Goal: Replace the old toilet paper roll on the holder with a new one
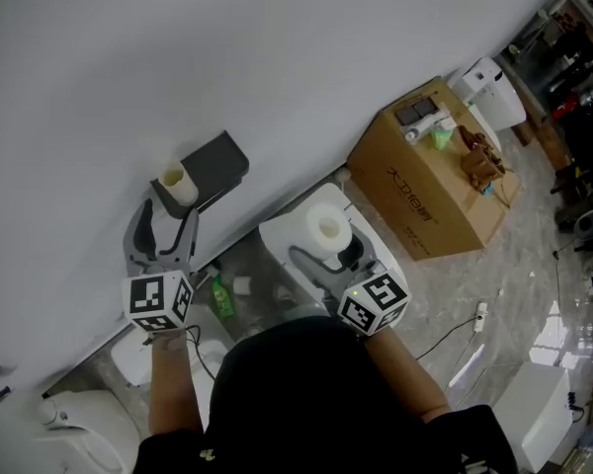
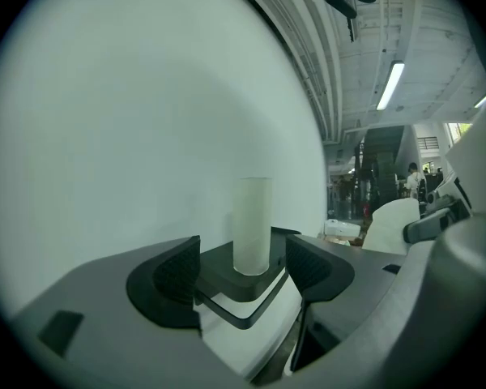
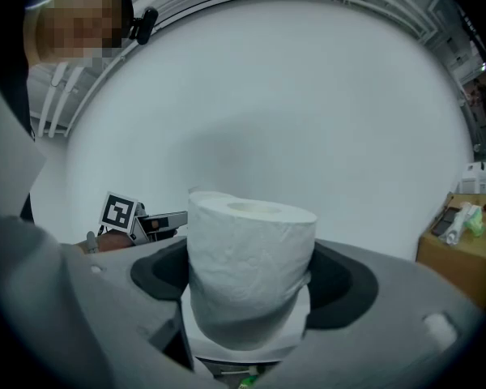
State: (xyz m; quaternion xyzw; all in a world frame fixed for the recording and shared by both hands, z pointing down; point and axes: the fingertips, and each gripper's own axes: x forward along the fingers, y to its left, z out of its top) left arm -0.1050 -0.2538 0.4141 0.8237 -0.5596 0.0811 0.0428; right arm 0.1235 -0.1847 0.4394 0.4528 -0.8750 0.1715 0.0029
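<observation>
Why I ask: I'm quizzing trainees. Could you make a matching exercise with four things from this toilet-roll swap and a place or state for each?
Things
1. empty cardboard tube
2. new toilet paper roll
3. left gripper
4. cardboard box

Places or states
A. jaws apart, holding nothing
B. standing on the floor
C. clamped between the jaws of the right gripper
D. upright on the black holder

Pairs: 1-D, 2-C, 3-A, 4-B
</observation>
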